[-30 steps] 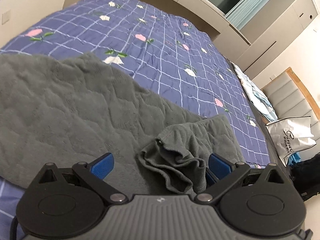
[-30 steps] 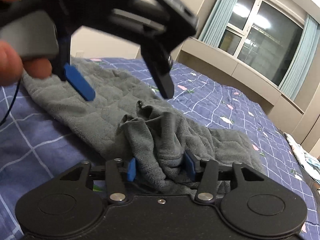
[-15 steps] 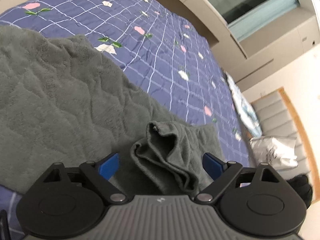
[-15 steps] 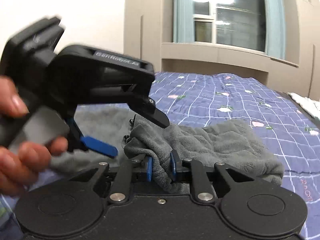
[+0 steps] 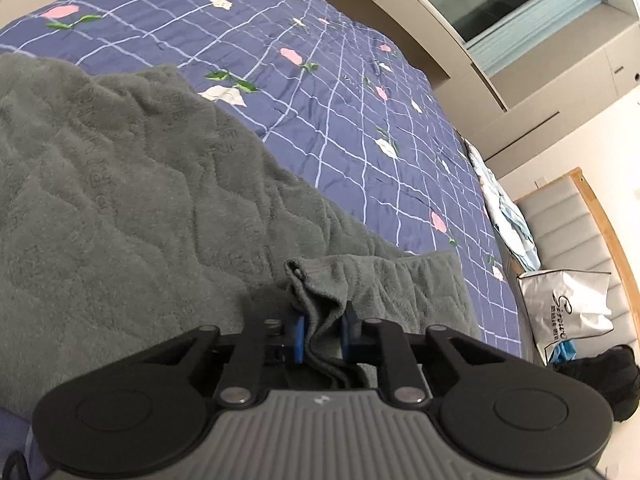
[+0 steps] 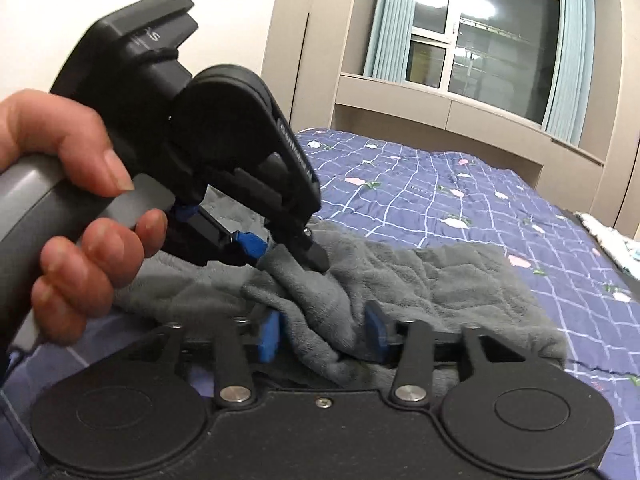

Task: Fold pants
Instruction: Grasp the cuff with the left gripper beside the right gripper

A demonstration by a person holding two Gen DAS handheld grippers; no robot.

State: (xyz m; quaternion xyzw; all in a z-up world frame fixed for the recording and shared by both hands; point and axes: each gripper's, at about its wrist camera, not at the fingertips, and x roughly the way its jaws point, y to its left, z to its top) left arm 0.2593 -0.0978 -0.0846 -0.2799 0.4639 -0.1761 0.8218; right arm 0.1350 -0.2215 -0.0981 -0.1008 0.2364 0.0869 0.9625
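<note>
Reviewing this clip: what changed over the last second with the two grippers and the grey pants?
The left gripper, open a second ago, is closing, its pads now pinching the bunched corner of the grey pants. The right gripper, which clamped that fold half a second ago, is opening, with fabric between its pads. The pants remain spread on the blue checked bedspread.
</note>
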